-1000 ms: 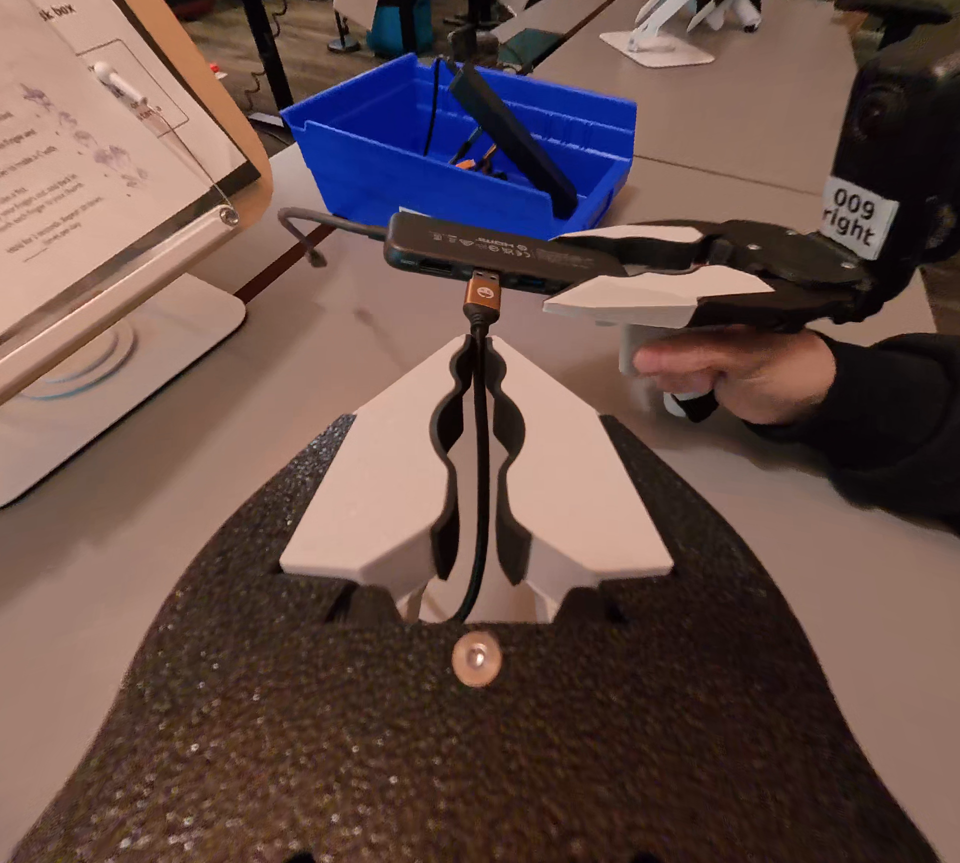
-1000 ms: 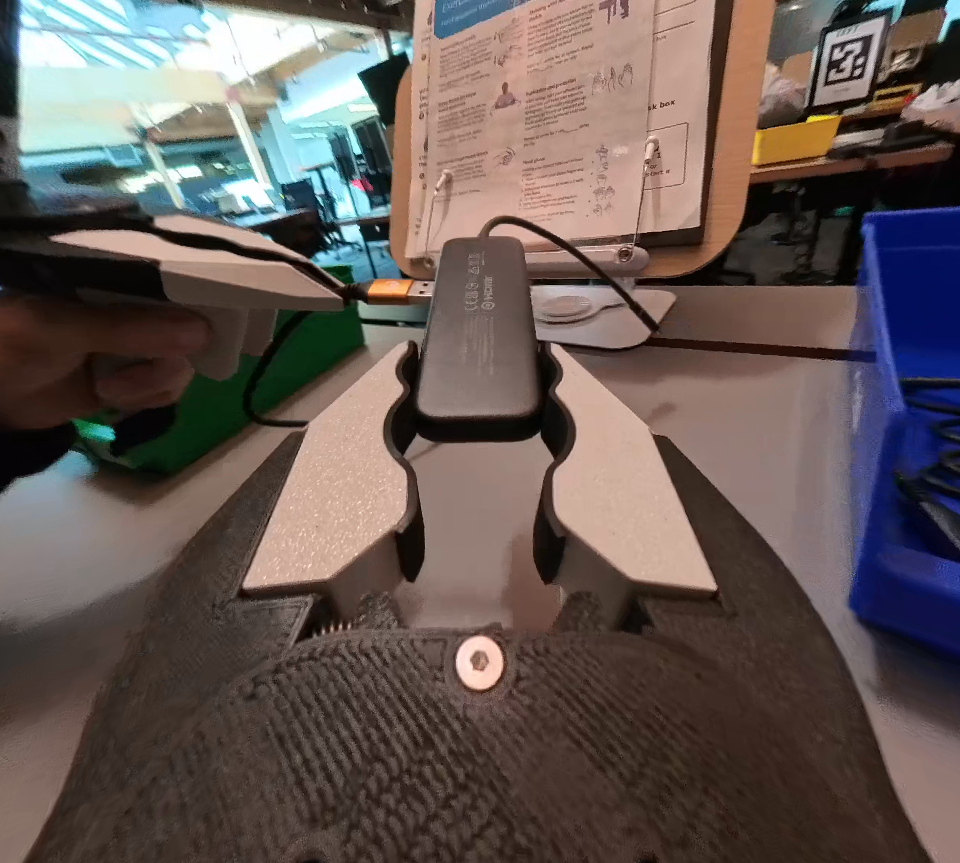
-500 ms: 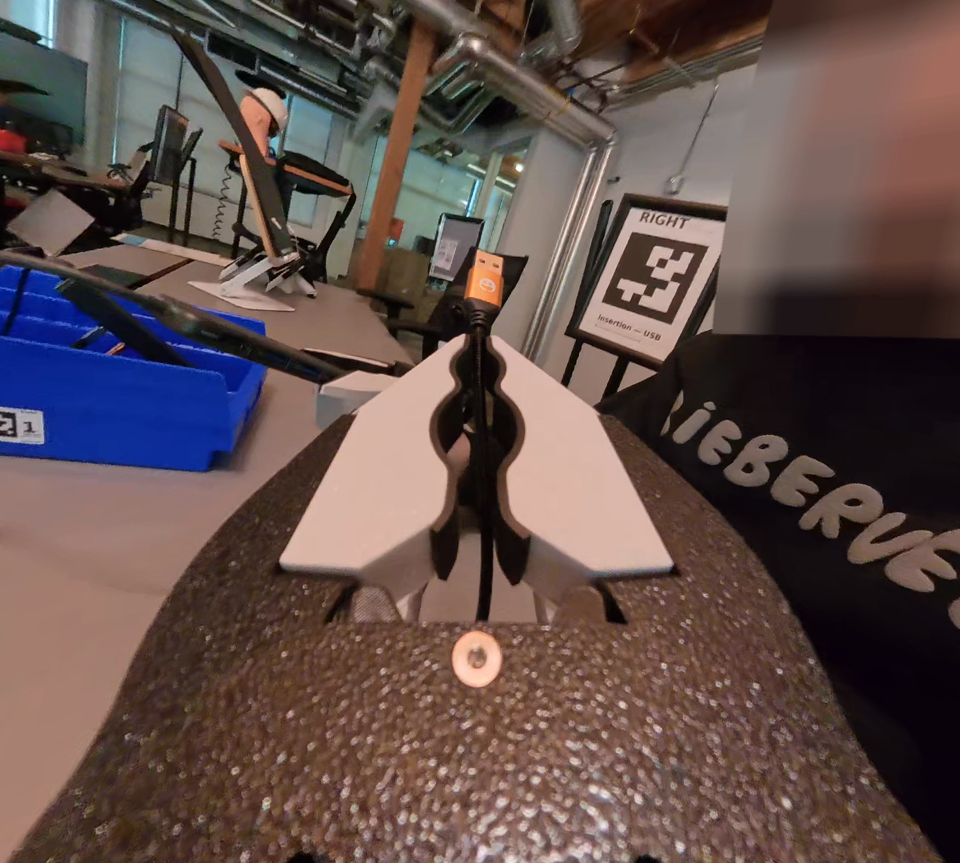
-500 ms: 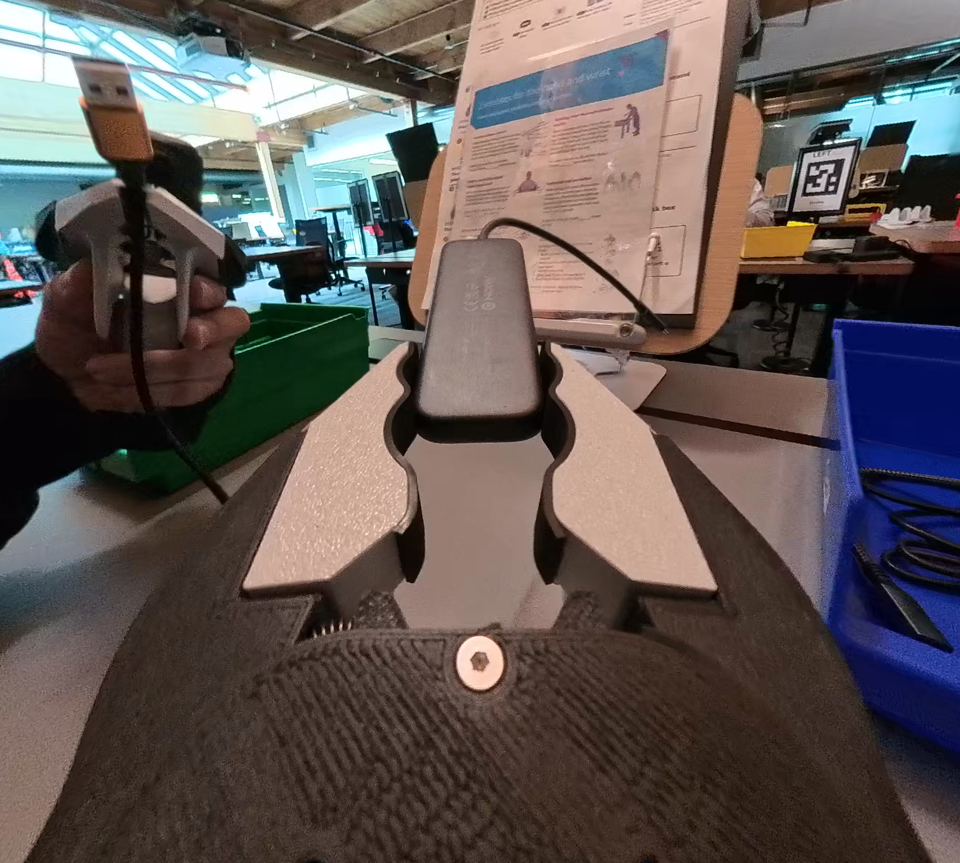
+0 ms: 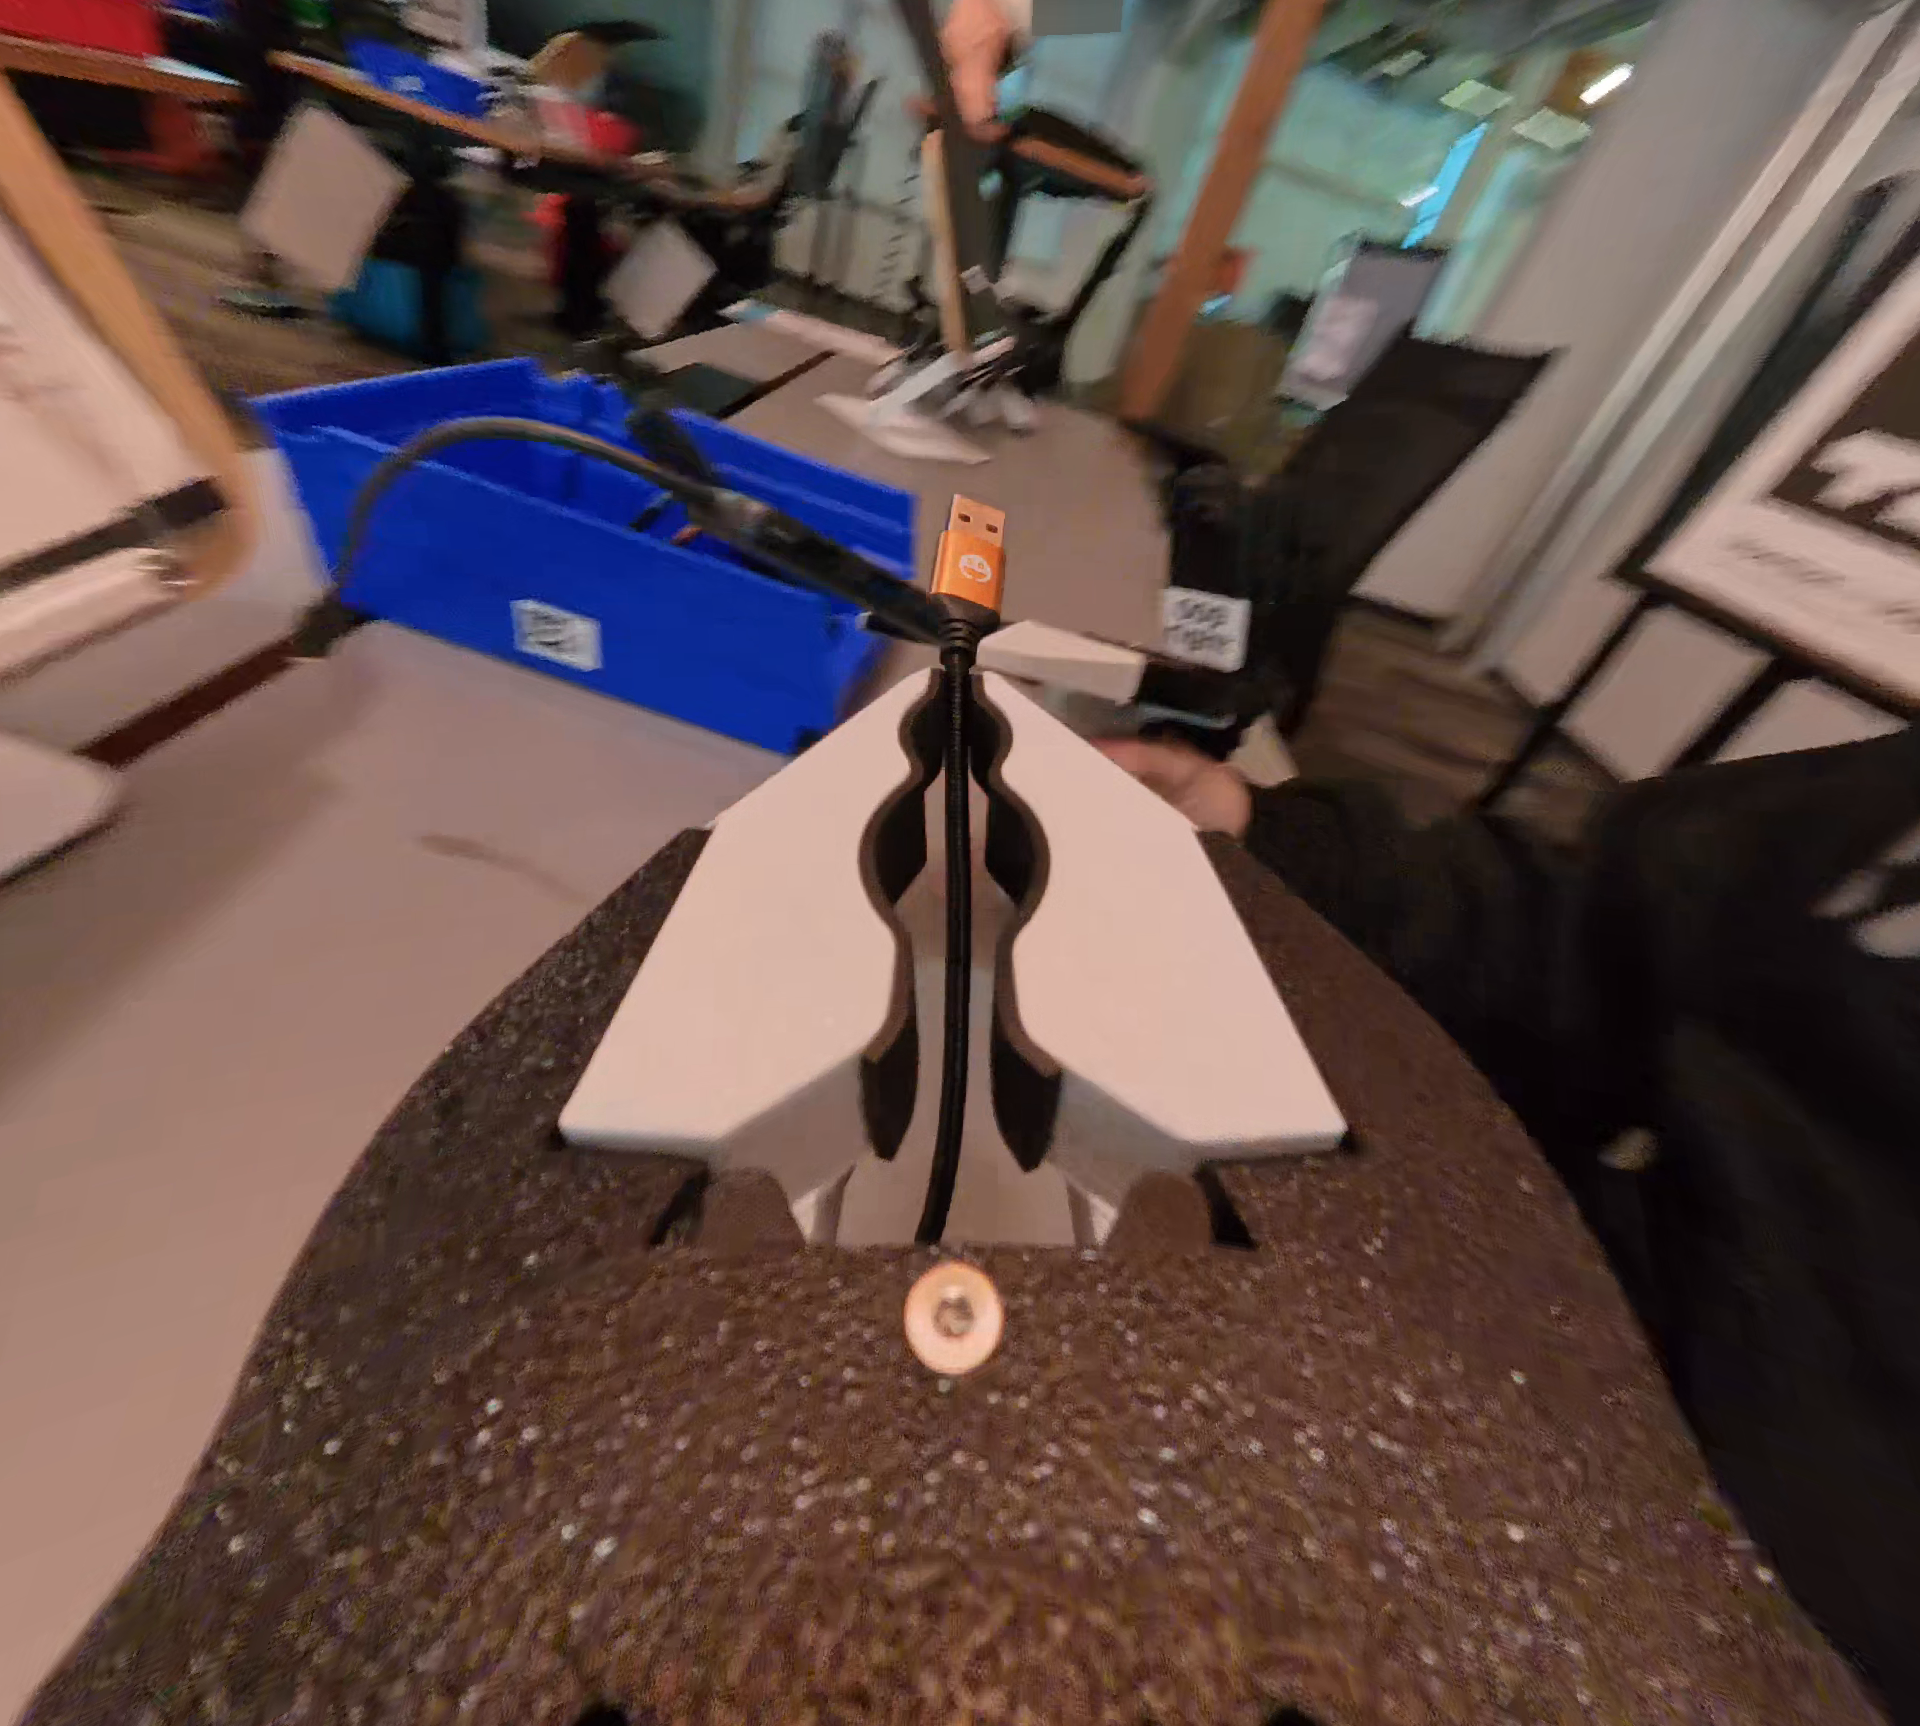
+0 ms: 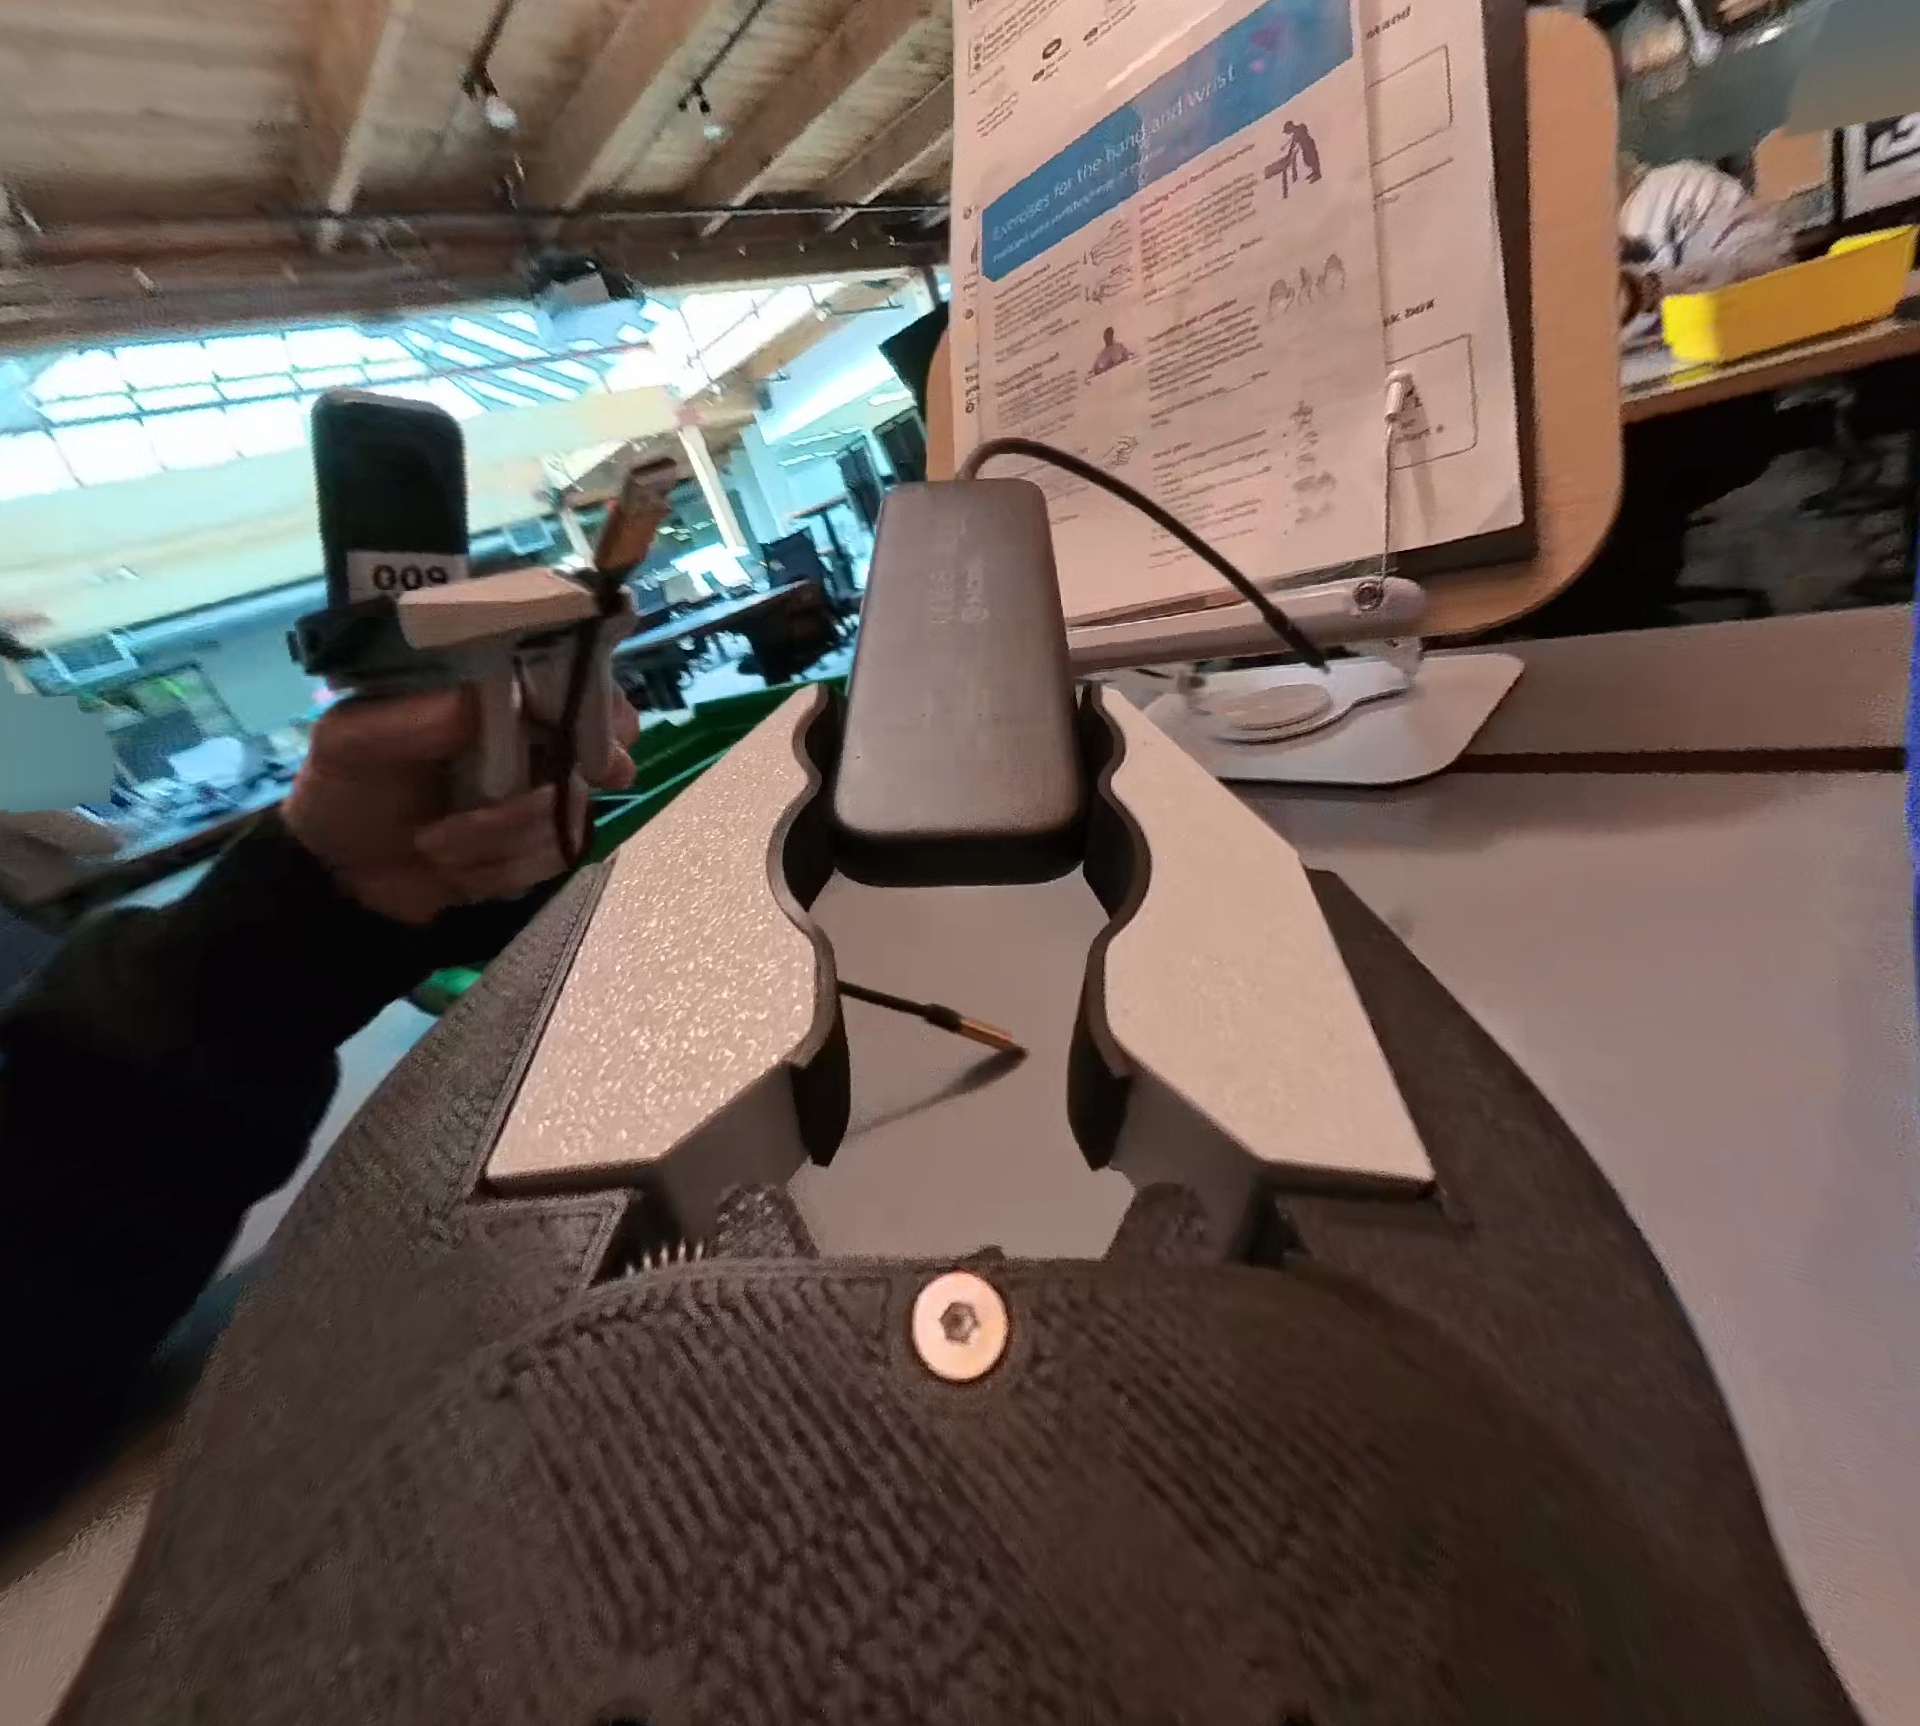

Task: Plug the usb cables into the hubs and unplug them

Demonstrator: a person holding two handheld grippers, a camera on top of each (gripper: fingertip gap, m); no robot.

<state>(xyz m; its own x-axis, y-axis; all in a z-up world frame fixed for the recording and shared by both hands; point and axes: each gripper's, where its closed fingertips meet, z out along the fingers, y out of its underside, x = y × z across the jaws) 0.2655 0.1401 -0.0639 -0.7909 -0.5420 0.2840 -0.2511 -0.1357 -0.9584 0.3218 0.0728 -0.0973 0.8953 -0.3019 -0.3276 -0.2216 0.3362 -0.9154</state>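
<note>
Since a second ago the orange plug (image 5: 971, 564) has left the hub (image 5: 821, 556) and swung away.

Left wrist view: the left gripper (image 5: 954, 689) is clamped on the braided cable (image 5: 954, 897) just below the plug, which stands free above the fingertips, near the hub and the blue bin (image 5: 582, 554) at the desk's far edge. Gripped by soft cable, the plug could tilt and miss a port.

Right wrist view: the right gripper (image 6: 958, 746) pinches the hub's near end, the hub pointing up toward the paper stand (image 6: 1351, 658). The left gripper (image 6: 582, 616) sits well apart; the cable's loose end (image 6: 977, 1032) could snag.
</note>
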